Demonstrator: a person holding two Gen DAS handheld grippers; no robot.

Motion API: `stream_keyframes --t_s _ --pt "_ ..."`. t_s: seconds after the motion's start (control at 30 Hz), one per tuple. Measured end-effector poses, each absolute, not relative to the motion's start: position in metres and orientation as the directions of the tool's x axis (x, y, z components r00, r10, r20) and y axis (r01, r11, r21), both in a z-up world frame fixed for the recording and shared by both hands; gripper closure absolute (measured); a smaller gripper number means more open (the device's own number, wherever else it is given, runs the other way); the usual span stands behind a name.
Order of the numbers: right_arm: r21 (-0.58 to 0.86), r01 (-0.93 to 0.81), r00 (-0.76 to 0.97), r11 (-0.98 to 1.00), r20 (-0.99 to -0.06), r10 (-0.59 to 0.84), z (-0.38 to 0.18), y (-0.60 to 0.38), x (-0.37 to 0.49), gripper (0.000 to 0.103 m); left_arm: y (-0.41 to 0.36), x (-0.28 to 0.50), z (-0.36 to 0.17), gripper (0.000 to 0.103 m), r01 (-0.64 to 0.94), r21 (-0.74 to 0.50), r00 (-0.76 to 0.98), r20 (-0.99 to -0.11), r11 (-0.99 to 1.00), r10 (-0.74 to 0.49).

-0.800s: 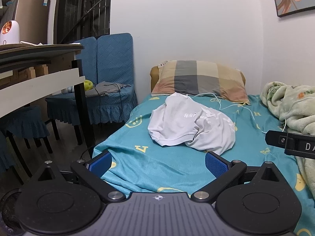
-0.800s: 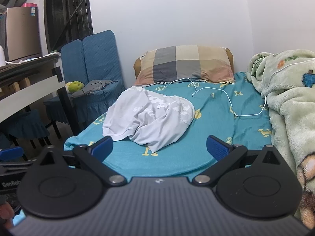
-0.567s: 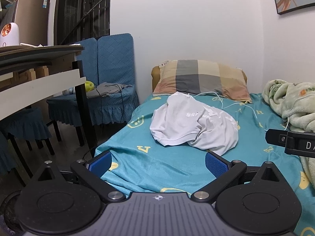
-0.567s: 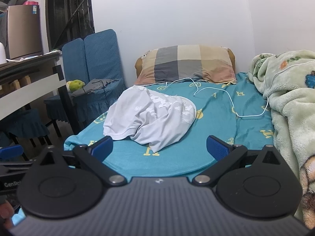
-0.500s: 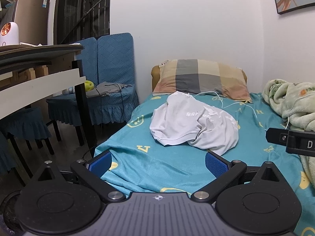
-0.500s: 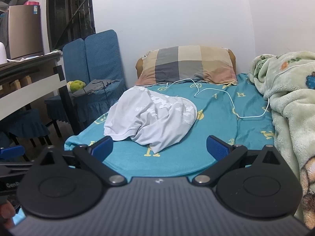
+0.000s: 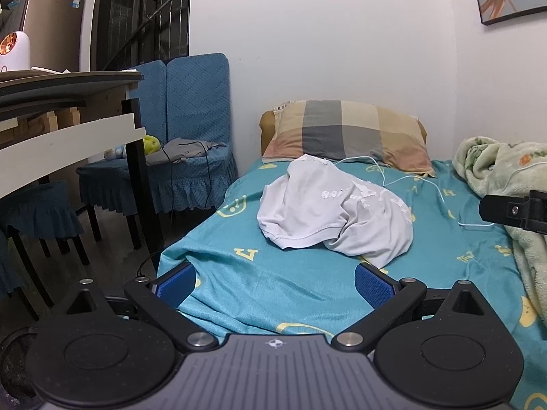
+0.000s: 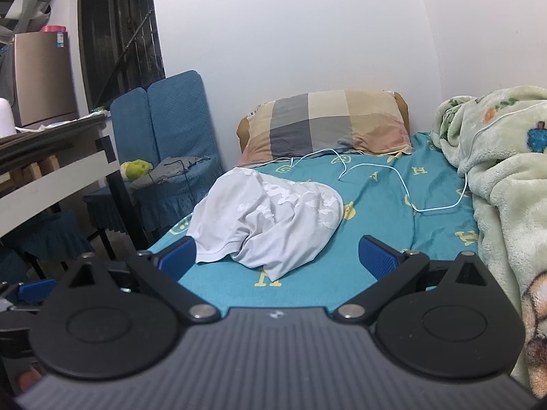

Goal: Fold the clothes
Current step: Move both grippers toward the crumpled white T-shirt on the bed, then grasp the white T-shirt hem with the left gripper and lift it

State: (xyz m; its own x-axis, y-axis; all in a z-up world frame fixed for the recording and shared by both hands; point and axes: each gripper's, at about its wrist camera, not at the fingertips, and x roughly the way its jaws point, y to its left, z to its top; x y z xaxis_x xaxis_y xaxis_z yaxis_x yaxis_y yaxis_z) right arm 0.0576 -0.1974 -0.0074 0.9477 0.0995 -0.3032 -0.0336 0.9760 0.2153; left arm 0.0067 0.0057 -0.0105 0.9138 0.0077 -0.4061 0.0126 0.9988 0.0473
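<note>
A crumpled white T-shirt (image 7: 335, 212) (image 8: 270, 218) with white lettering lies in a heap on the teal bed sheet (image 7: 273, 280) (image 8: 376, 212). My left gripper (image 7: 275, 282) hovers open over the bed's near edge, short of the shirt, with nothing between its blue pads. My right gripper (image 8: 278, 256) is open too, closer to the shirt, whose near hem shows between its fingers without touching them. Part of the right gripper's black body (image 7: 512, 210) shows at the right edge of the left wrist view.
A checked pillow (image 7: 345, 133) (image 8: 328, 123) lies at the head of the bed, with a white cable (image 8: 403, 184) across the sheet. A pale green blanket (image 8: 506, 184) (image 7: 495, 164) is piled on the right. Blue-covered chairs (image 7: 184, 119) and a table (image 7: 68, 102) stand left of the bed.
Both grippers have drifted forward towards the shirt, the right one more so; the shirt now looks larger in the right wrist view. Jaws stay open. The shirt has not moved.
</note>
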Motion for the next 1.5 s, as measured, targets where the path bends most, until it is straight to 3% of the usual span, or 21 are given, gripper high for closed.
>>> stream_keyframes --t_s 0.43,0.9,1.1,1.43,1.47,1.5 --pt "0.276 -0.034 0.967 0.961 -0.233 0.101 -0.003 -0.206 0.053 0.0 0.005 0.018 -0.014 0.003 0.051 0.055 0.905 -0.426 0.997 -0.023" --pt "0.373 0.033 0.953 0.927 -0.291 0.083 -0.008 -0.225 0.062 0.0 -0.013 0.133 -0.042 0.006 0.126 0.205 0.86 -0.51 0.971 -0.004" --pt "0.411 0.077 0.942 0.908 -0.329 0.069 -0.018 -0.235 0.08 0.0 -0.017 0.196 -0.073 0.012 0.079 0.255 0.871 -0.487 0.964 0.057" --pt "0.446 0.124 0.913 0.886 -0.401 0.075 -0.045 -0.244 0.11 0.0 -0.018 0.289 -0.121 0.046 0.128 0.254 0.84 -0.541 0.959 0.032" --pt "0.447 0.127 0.91 0.885 -0.407 0.075 -0.047 -0.244 0.112 0.0 -0.015 0.292 -0.119 0.056 0.132 0.24 0.842 -0.539 0.962 0.019" --pt "0.449 0.129 0.908 0.884 -0.411 0.076 -0.049 -0.245 0.114 0.0 -0.013 0.295 -0.118 0.074 0.136 0.226 0.844 -0.536 0.965 0.007"
